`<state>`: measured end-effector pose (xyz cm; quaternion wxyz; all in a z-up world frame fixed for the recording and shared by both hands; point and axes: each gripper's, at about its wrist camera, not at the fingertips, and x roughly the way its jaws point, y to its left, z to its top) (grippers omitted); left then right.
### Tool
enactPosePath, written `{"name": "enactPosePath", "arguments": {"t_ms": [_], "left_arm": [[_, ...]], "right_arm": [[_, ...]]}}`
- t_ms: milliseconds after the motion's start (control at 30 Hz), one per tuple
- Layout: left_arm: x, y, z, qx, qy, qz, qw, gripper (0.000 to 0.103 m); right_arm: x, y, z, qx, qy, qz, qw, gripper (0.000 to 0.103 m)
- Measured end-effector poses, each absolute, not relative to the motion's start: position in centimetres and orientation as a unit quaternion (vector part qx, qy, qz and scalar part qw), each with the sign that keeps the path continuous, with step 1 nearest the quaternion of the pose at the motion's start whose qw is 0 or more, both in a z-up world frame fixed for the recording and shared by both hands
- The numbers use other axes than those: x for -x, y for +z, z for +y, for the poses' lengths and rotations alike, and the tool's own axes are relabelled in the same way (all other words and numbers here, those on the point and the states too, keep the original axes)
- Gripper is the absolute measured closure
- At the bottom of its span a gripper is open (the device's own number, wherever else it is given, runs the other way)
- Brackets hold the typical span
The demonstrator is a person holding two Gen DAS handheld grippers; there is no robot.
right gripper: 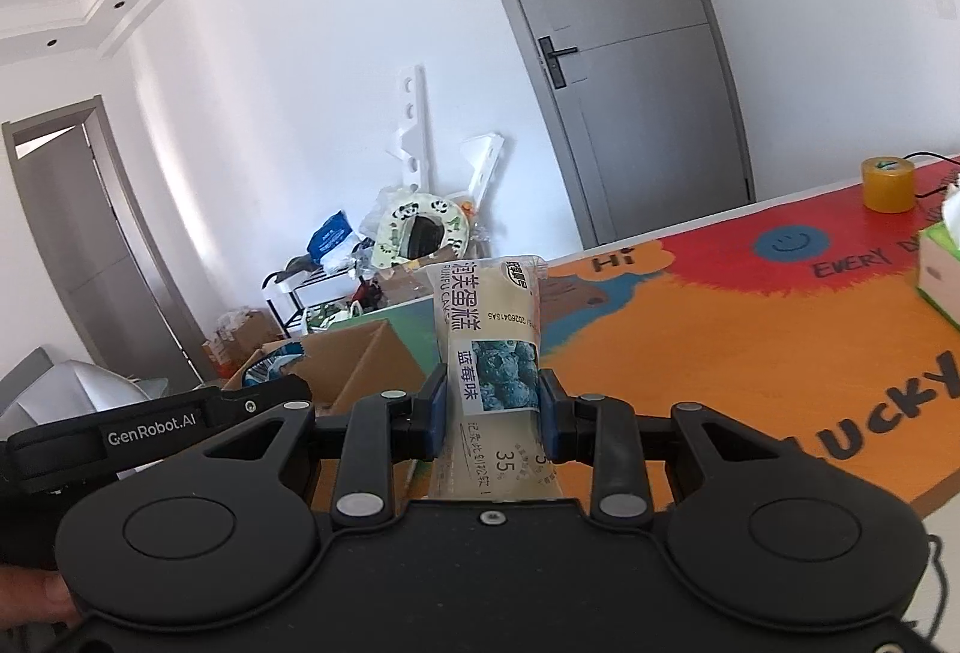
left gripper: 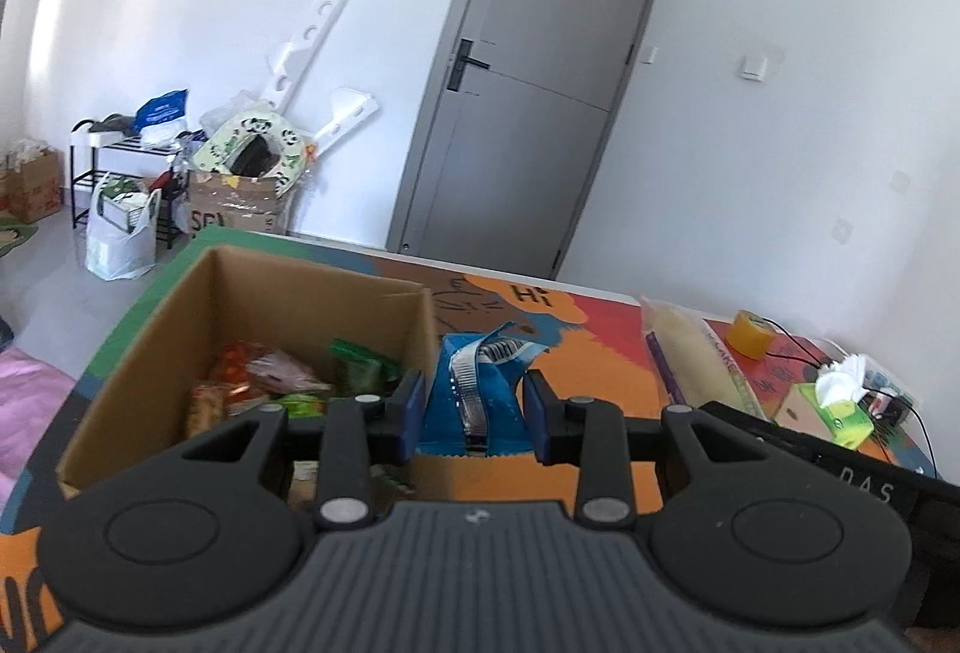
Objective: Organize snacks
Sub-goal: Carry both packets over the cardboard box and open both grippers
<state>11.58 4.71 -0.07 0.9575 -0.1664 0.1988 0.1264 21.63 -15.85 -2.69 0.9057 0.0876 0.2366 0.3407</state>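
My left gripper (left gripper: pixel 474 416) is shut on a crumpled blue snack packet (left gripper: pixel 474 389), held upright just right of an open cardboard box (left gripper: pixel 312 287) that holds several snack packets (left gripper: pixel 270 383). In the right wrist view my right gripper (right gripper: pixel 493 413) is shut on a pale cake packet (right gripper: pixel 489 329) with a blueberry picture, lifted above the colourful table (right gripper: pixel 720 341). The same cake packet (left gripper: pixel 684 353) shows at the right of the left wrist view, and the box (right gripper: pixel 354 359) lies left of the right gripper. The other gripper's body (right gripper: pixel 150 425) reaches in from the left.
A yellow tape roll (right gripper: pixel 888 184) and a green tissue box (right gripper: pixel 939 269) sit at the table's far right, with black cables (left gripper: pixel 798 347) near them. Beyond the table are a grey door (left gripper: pixel 528 101), a rack and bags (left gripper: pixel 120 227) on the floor.
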Motion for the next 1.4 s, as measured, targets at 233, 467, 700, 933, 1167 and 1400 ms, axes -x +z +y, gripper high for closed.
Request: {"name": "enactPosePath", "arguments": {"t_ms": [233,467,700,933,1167,1400], "left_arm": [[-10.8,-0.6,8.0,0.184,0.149,0.199,0.951,0.069],[-10.0,-0.8,11.4,0.202,0.172,0.198,0.943,0.069],[-9.6,-1.5,13.7,0.212,0.182,0.211,0.937,0.066],[-8.8,-1.2,15.0,0.219,0.169,0.211,0.938,0.045],[-7.8,-0.9,15.6,0.226,0.17,0.201,0.938,0.031],[-8.3,-0.7,15.2,0.228,0.171,0.209,0.936,0.028]], "right_arm": [[-21.3,-2.6,-13.3,-0.077,0.353,0.239,0.901,0.073],[-21.3,-2.3,-11.0,-0.068,0.366,0.241,0.896,0.073],[-20.7,-2.1,-8.1,-0.056,0.39,0.243,0.886,0.073],[-20.2,-1.9,-4.7,-0.036,0.409,0.248,0.877,0.073],[-20.3,-1.7,-3.2,-0.046,0.406,0.253,0.877,0.064],[-20.0,-1.7,-5.6,-0.051,0.393,0.256,0.882,0.05]]}}
